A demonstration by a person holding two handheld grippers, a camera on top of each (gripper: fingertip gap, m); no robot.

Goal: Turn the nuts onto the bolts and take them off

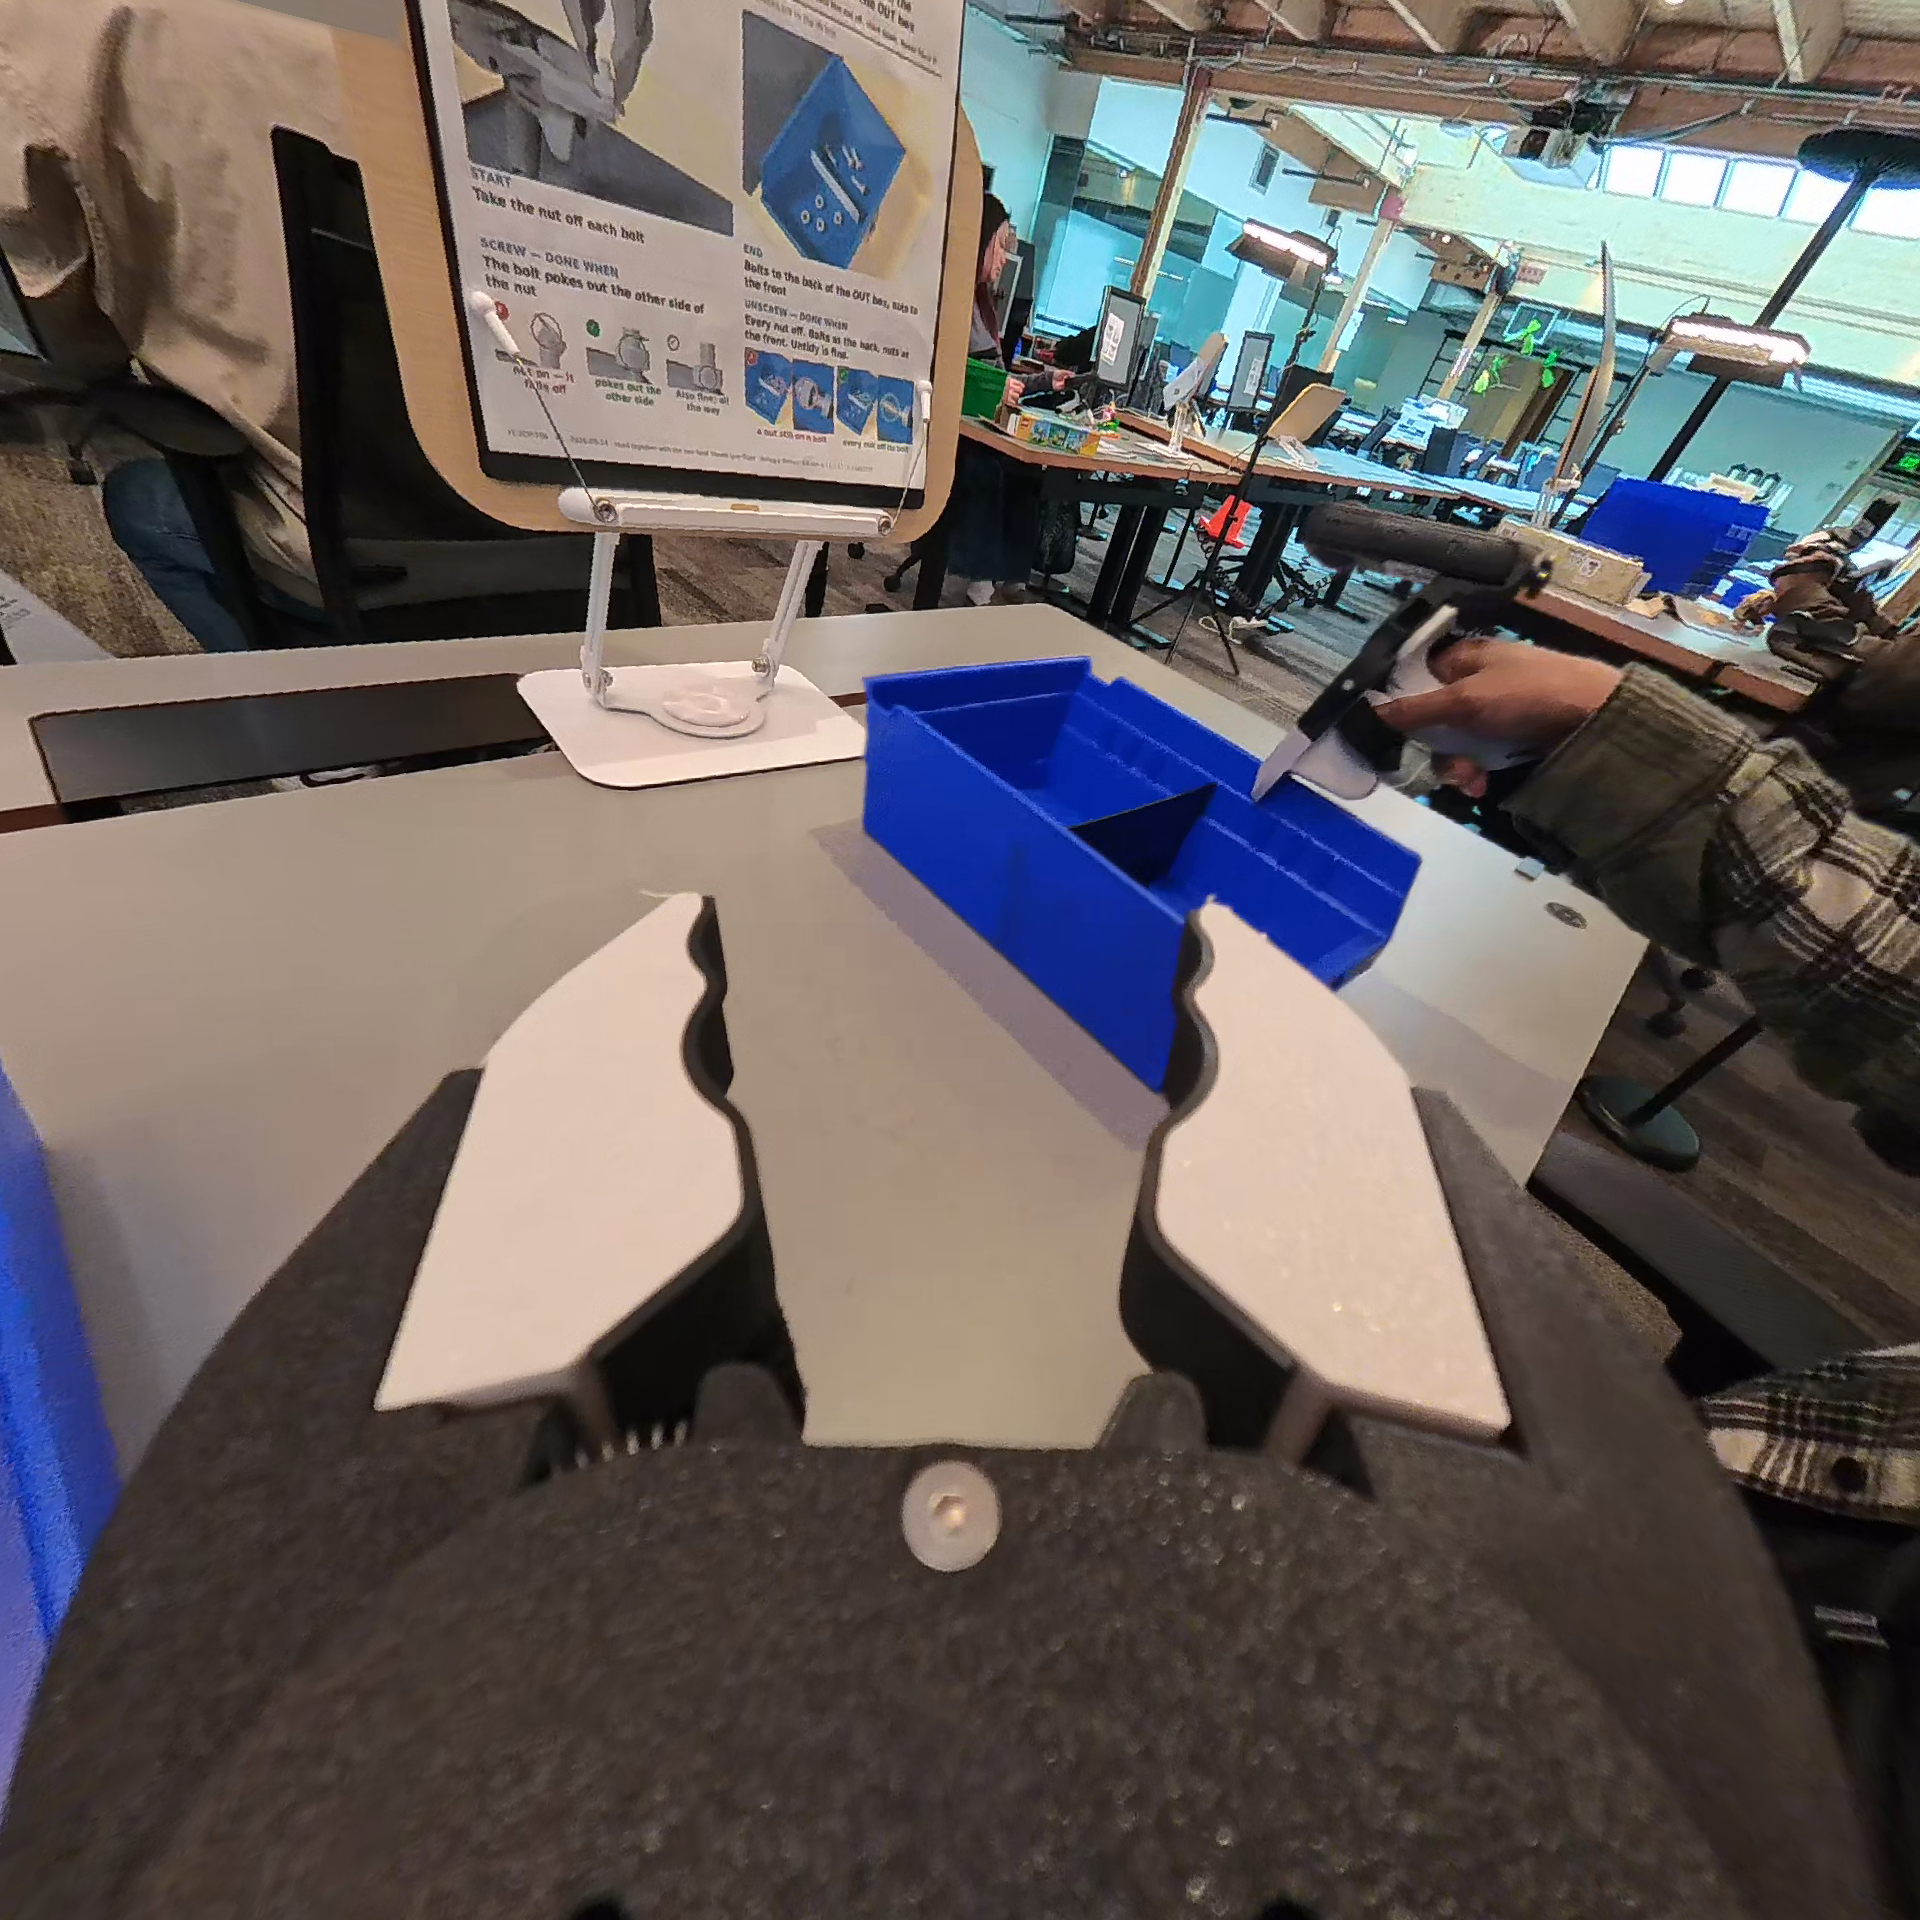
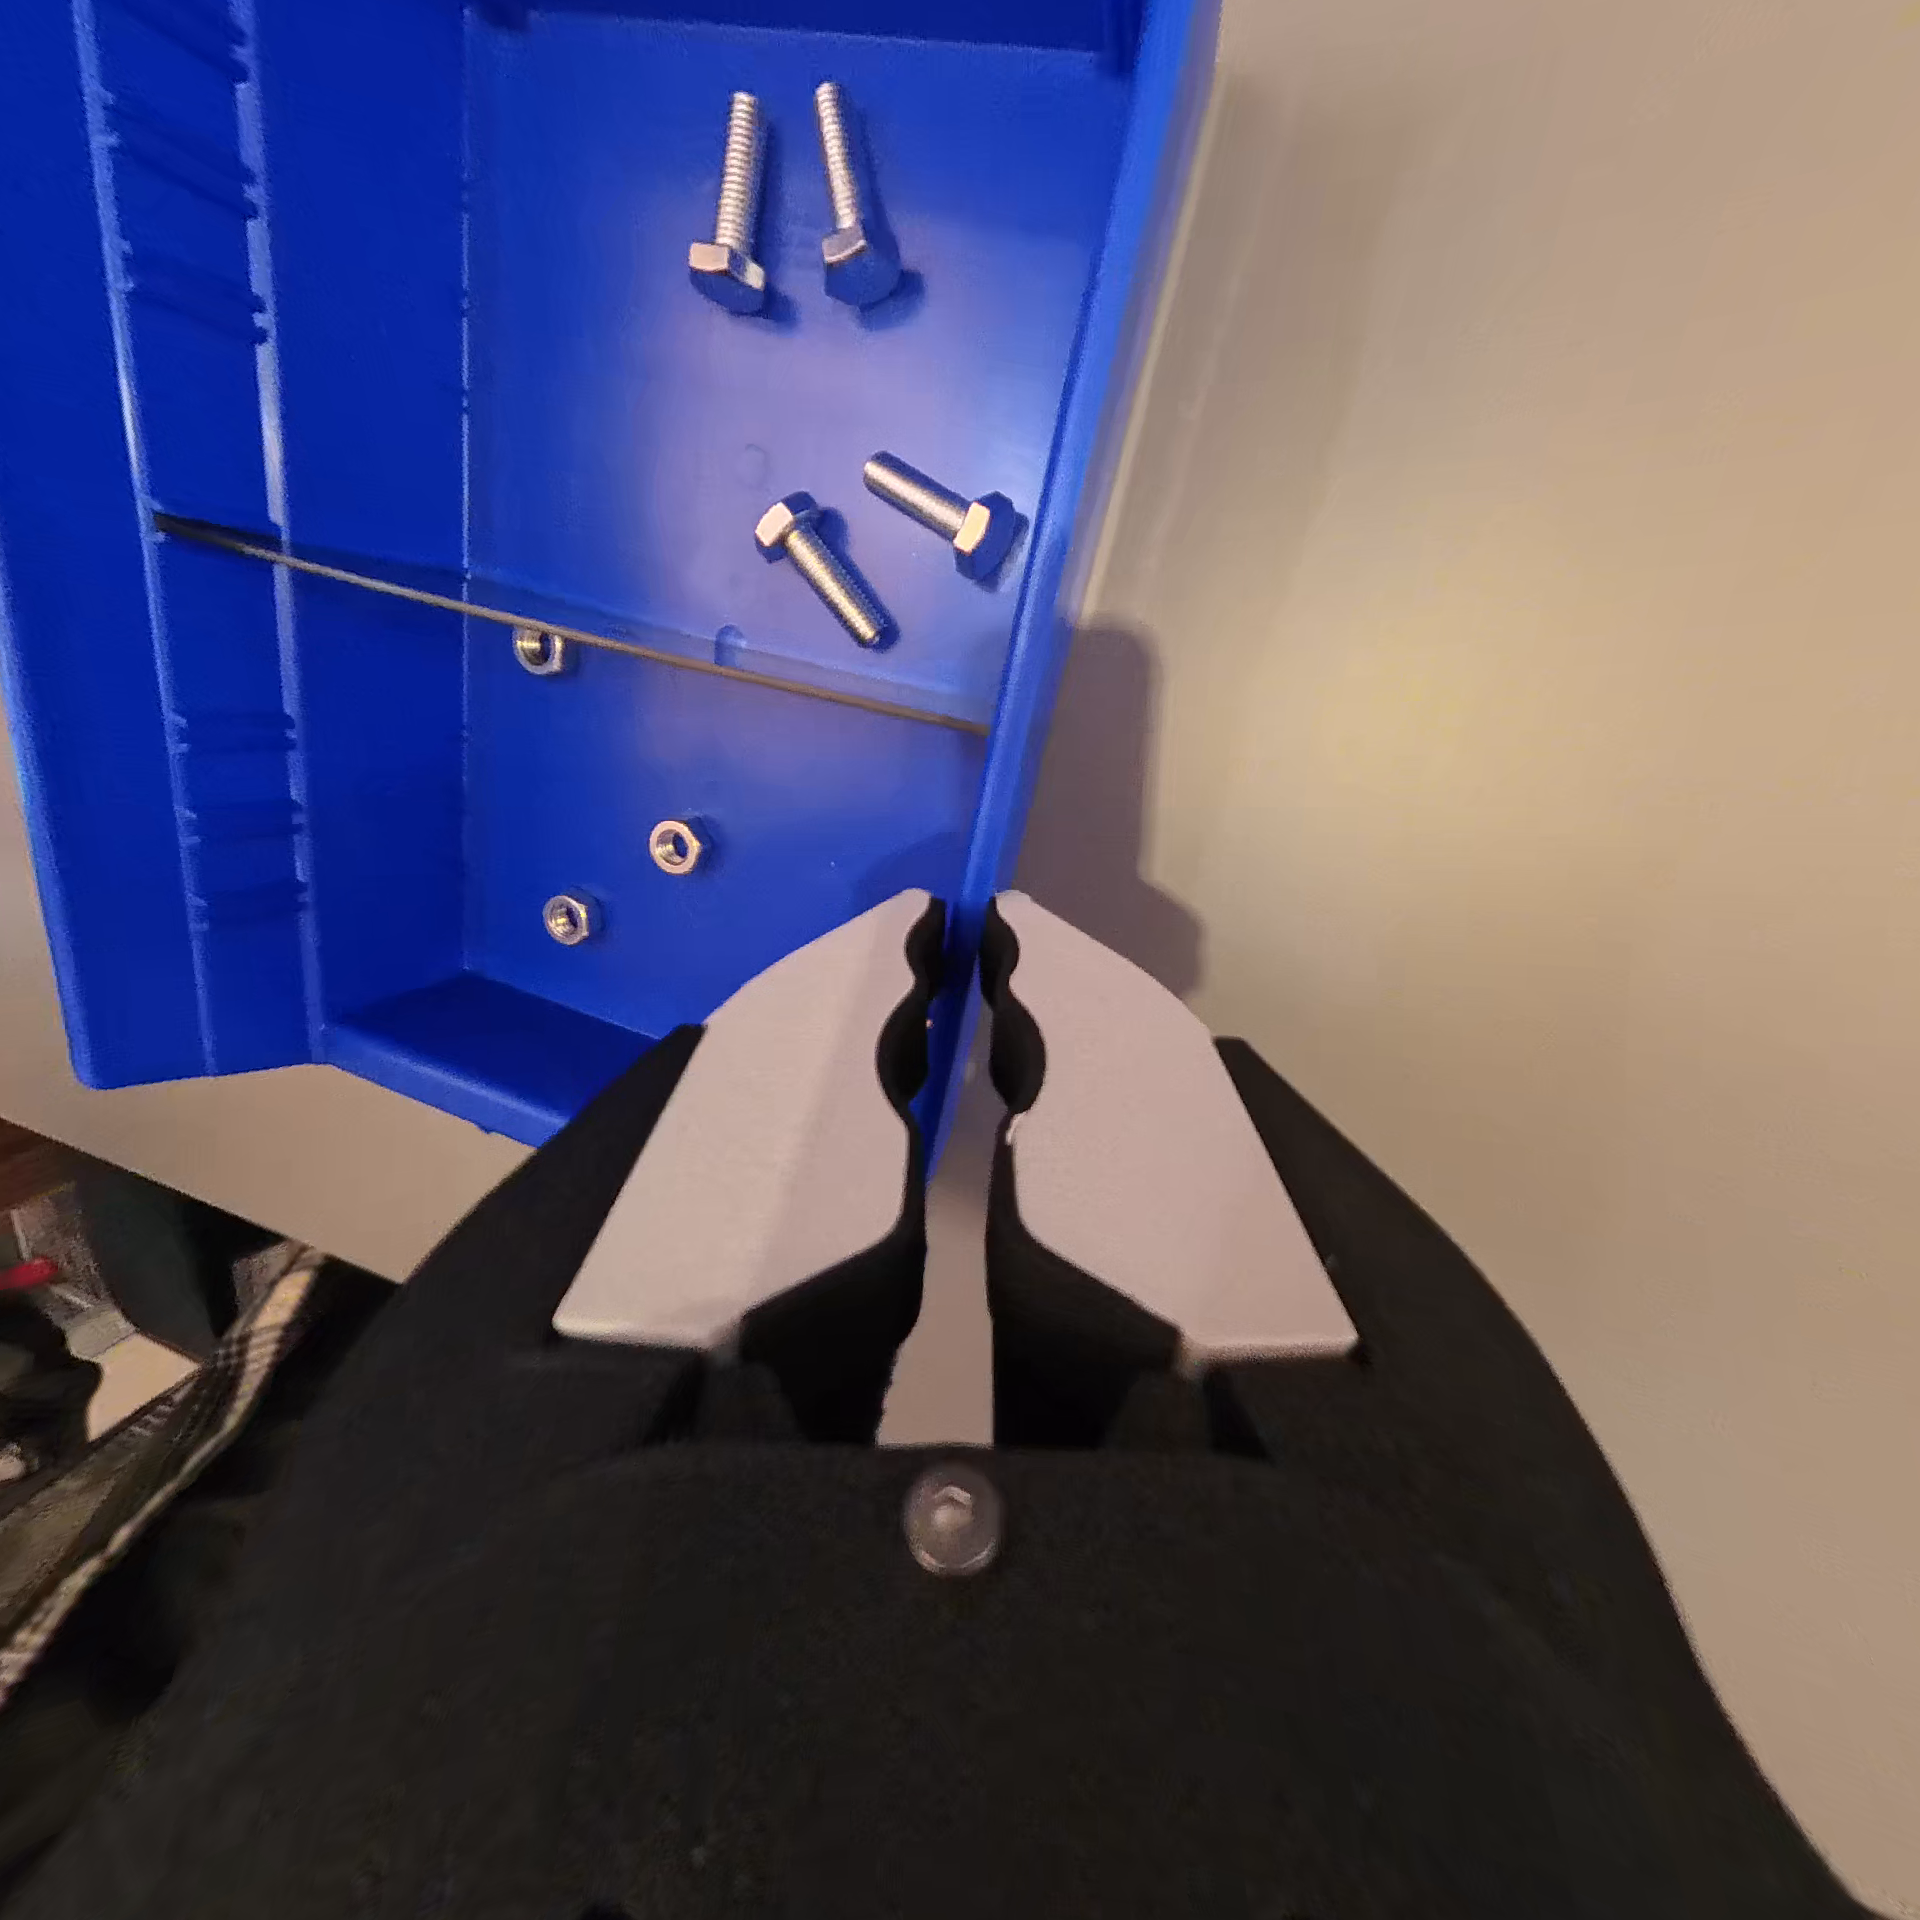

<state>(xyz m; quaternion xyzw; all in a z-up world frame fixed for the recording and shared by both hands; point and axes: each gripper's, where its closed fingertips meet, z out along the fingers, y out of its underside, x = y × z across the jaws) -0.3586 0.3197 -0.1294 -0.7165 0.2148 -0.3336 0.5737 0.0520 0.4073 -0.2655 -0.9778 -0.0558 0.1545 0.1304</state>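
Note:
A blue bin (image 2: 374,416) stands on the grey table (image 2: 1507,623). Behind its thin black divider (image 2: 343,569) lie several silver bolts (image 2: 821,566). Three silver nuts (image 2: 677,844) lie in the near compartment. My right gripper (image 2: 964,914) is shut on the bin's right wall (image 2: 1049,665), one pad inside and one outside. The left wrist view shows the bin (image 1: 997,862) ahead and the right gripper (image 1: 1273,774) at its far rim. My left gripper (image 1: 951,914) is wide open and empty above the table, short of the bin.
An instruction sheet (image 1: 686,239) on a white stand (image 1: 686,717) is at the back of the table. Part of another blue bin (image 1: 42,1351) shows at the left edge. A person's plaid sleeve (image 1: 1714,831) reaches in from the right. The table edge (image 1: 1590,1039) runs at the right.

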